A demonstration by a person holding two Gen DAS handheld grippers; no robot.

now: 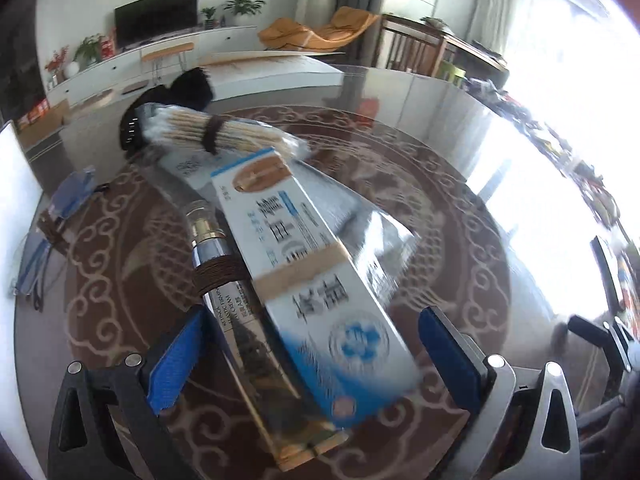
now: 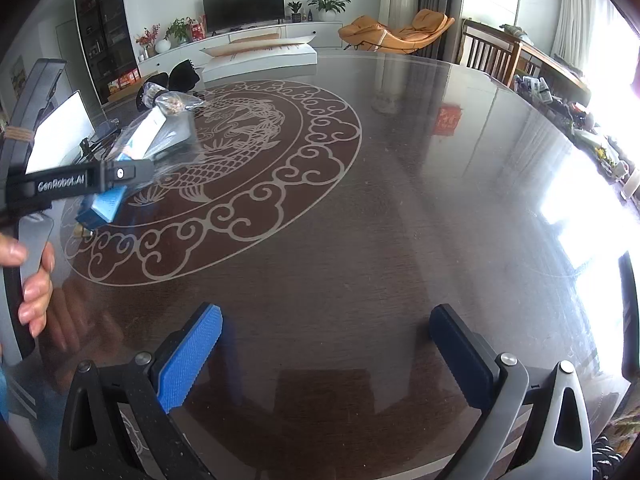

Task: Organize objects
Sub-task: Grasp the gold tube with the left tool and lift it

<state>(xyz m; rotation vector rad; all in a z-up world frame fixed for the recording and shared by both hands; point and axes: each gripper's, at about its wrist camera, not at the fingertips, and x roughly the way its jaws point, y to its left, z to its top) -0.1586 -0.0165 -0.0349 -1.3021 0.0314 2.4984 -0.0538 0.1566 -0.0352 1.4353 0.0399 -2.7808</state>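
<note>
A blue and white toothpaste box [image 1: 320,280] lies tilted on a cream tube [image 1: 236,312] and a clear bag on the round table. A wrapped bundle of cotton swabs [image 1: 212,132] lies beyond it, with a black item [image 1: 176,96] behind. My left gripper [image 1: 312,344] is open, its jaws either side of the box's near end. The blurred box does not touch the pads [image 1: 176,364]. My right gripper [image 2: 324,352] is open and empty over bare table, far right of the pile [image 2: 152,136].
The table is dark wood under glass [image 2: 360,220] with a dragon pattern. Blue packets [image 1: 68,196] lie at the left edge. A white box [image 2: 260,56] sits at the far edge. A hand [image 2: 36,280] holds the left gripper's handle.
</note>
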